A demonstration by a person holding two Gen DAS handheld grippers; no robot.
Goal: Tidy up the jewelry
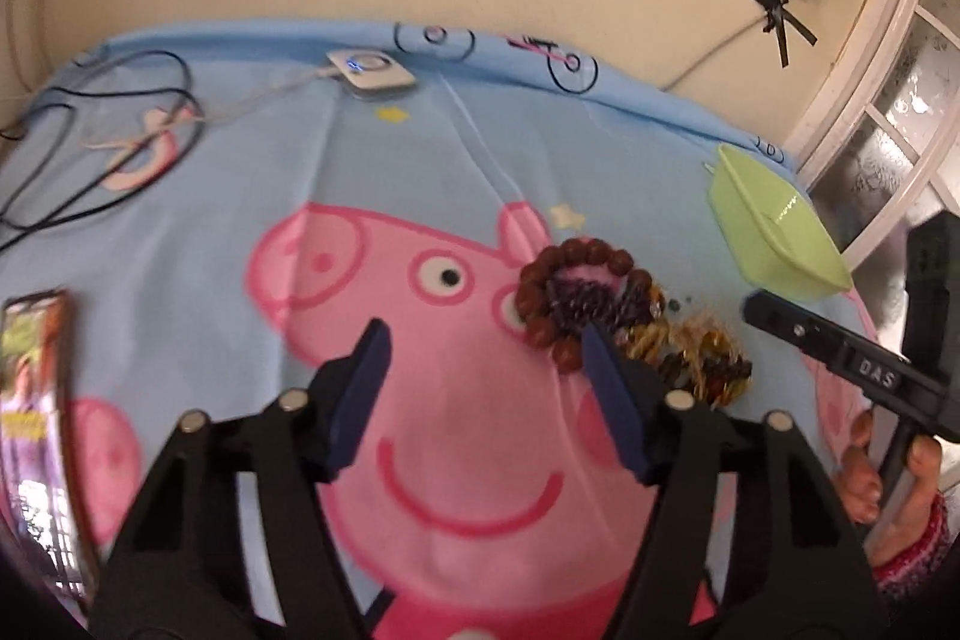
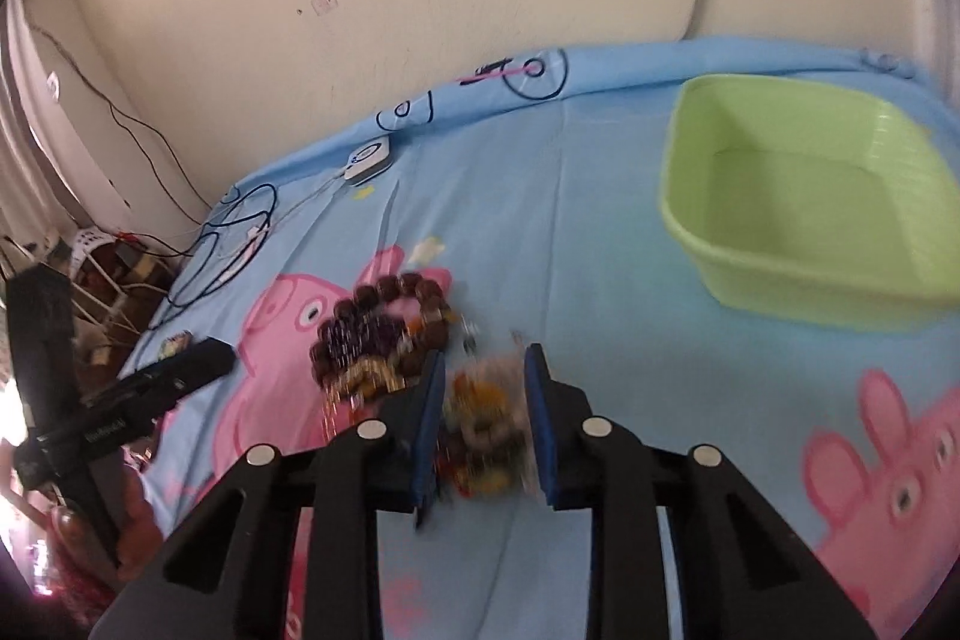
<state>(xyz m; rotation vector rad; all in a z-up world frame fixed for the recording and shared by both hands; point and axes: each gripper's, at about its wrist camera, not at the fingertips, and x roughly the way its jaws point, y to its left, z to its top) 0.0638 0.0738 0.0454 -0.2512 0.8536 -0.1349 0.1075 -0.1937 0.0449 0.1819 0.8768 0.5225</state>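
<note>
Blue-padded right gripper pinches a crinkly clear jewelry bag, the left gripper spread wide beside round brown beads on a cartoon-pig sheet; green tub beyond.

On the bed, the pile of bracelets lies near the middle. The basin sits behind and right of the pile, near the bed's far right corner. A small charger pad rests by the far edge against the wall, with cables looped to its left. A packet lies at the left edge.
</note>
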